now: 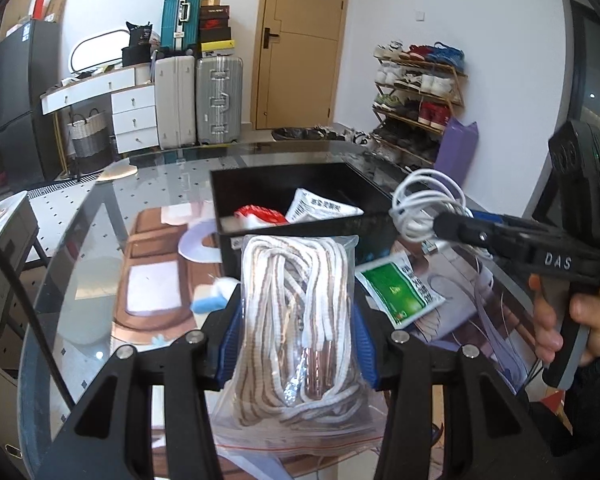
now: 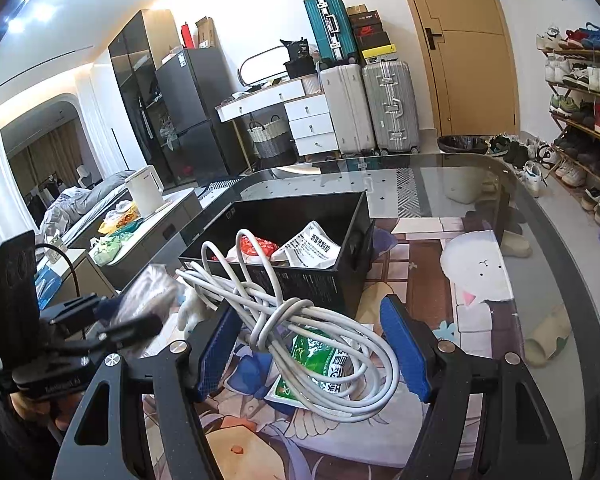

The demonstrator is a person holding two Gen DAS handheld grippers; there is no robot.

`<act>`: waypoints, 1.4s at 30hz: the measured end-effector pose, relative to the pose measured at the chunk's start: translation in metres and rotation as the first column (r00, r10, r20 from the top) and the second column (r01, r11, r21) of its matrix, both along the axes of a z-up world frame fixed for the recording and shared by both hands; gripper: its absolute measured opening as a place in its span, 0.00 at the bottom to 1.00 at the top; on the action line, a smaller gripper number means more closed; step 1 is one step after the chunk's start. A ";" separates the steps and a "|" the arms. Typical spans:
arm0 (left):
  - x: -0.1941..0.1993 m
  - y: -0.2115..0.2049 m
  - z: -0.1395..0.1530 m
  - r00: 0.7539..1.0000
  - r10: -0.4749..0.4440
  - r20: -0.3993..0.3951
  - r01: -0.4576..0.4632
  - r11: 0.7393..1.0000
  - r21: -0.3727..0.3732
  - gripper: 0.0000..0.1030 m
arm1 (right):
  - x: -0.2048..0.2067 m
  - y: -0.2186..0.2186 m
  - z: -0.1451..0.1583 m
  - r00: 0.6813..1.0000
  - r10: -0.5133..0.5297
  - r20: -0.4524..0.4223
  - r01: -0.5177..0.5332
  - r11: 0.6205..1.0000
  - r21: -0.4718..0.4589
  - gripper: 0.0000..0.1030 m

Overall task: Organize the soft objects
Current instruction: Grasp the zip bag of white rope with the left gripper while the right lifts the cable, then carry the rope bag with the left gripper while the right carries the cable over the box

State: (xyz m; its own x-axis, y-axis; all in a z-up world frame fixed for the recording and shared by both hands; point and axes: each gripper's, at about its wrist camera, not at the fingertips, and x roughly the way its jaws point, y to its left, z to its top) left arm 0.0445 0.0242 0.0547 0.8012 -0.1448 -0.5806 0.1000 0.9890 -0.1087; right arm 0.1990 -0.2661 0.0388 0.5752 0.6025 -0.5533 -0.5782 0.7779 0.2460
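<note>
While both tongs carry loads near the box, notes run largest to smallest.
room: door (image 1: 300, 40), suitcases (image 1: 198, 100), shoe rack (image 1: 418, 92), dresser (image 1: 134, 110); a bed shows at the left of the right wrist view.
surface: glass surface (image 1: 156, 184) over a cartoon mat; floor tiles visible through it.
box: black box (image 1: 284, 188) in mid surface, open top; holds a red packet (image 1: 260, 214) and a white sachet (image 1: 320, 206).
bag: clear zip bag of striped cord (image 1: 296, 320), lifted off the surface, just short of the box's near wall.
cable: white cable coil (image 2: 296, 328), raised beside the box, over a green sachet (image 2: 320, 360) lying on the surface.
left tongs (image 1: 296, 340): narrowed, blue pads pressing the bag's sides; bag held.
right tongs (image 2: 312, 344): about half open; coil hangs between the pads, looks pinned against one pad, grip contact unclear.
step: likely carrying bag and cable to the box.
next: judge it needs the bag raised over the near wall, then let go inside; cable after; green sachet remains.
</note>
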 end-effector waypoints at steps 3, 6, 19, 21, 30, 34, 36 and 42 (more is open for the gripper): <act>0.001 0.004 0.003 1.000 0.019 0.008 -0.019 1.000 0.003 0.46 | 0.000 0.000 0.001 1.000 -0.001 0.004 0.001 1.000 -0.003 0.70; 0.003 0.007 0.006 0.999 0.033 0.016 -0.032 0.999 -0.007 0.46 | -0.001 0.001 0.002 1.000 0.001 0.002 -0.001 1.000 -0.004 0.70; 0.012 0.019 0.025 0.996 0.060 0.061 -0.058 0.998 -0.029 0.46 | 0.004 0.016 0.023 0.999 0.011 0.037 -0.010 1.000 -0.026 0.70; 0.015 0.023 0.028 0.995 0.069 0.066 -0.066 0.997 -0.039 0.46 | 0.008 0.018 0.026 0.999 -0.001 0.033 0.002 1.000 -0.031 0.70; 0.031 0.030 0.036 0.994 0.083 0.076 -0.078 0.995 -0.060 0.46 | 0.020 0.031 0.037 0.999 -0.025 0.024 0.027 0.997 -0.071 0.70; 0.035 0.029 0.037 0.994 0.084 0.076 -0.079 0.995 -0.061 0.46 | 0.026 0.034 0.041 0.999 -0.039 0.018 0.040 0.996 -0.080 0.70; 0.037 0.029 0.037 0.994 0.085 0.074 -0.081 0.995 -0.060 0.46 | 0.029 0.035 0.041 0.999 -0.042 0.018 0.044 0.996 -0.082 0.70; 0.055 0.030 0.035 0.994 0.094 0.058 -0.091 0.994 -0.062 0.46 | 0.036 0.039 0.041 0.998 -0.052 0.028 0.055 0.994 -0.100 0.70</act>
State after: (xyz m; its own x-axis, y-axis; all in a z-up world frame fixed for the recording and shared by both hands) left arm 0.0994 0.0546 0.0897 0.8465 -0.1010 -0.5228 0.0168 0.9864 -0.1634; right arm 0.2348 -0.2268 0.0793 0.6199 0.5126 -0.5941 -0.5403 0.8279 0.1505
